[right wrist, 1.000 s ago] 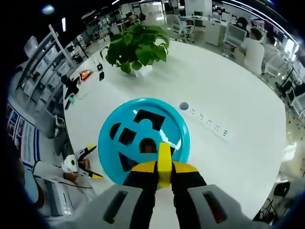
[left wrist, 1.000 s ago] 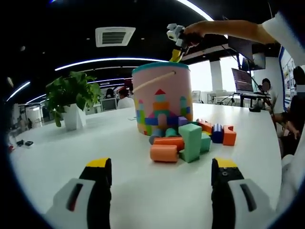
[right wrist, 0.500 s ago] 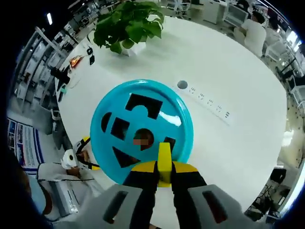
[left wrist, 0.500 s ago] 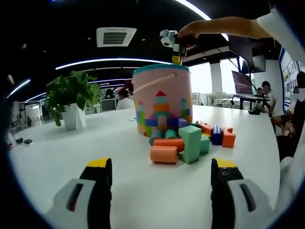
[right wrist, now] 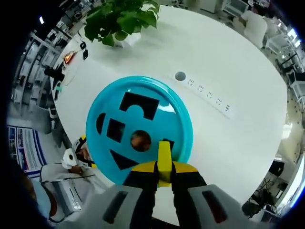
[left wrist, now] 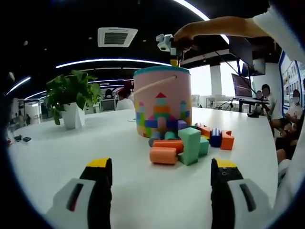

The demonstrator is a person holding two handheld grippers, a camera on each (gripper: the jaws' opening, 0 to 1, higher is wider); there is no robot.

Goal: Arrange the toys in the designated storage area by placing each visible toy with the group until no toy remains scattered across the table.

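**Posting a yellow block through the bucket lid**

The right gripper [right wrist: 164, 177] hangs directly above the bucket [left wrist: 162, 100], its jaws closed on a thin yellow block [right wrist: 164, 160] held on edge. From above, the block's tip lies over the turquoise lid [right wrist: 139, 129], just beside a small slot near the lid's rim; round, square, triangular and arch-shaped holes sit further in. To do this step well, the block's outline should probably be turned to match one hole, centred over it, then lowered straight before release; a skewed block would likely catch on the lid. The left gripper [left wrist: 162, 179] rests low over the table [left wrist: 71, 148] with jaws wide apart and empty. In front of the bucket lies a pile of blocks [left wrist: 188, 142], still unsorted.
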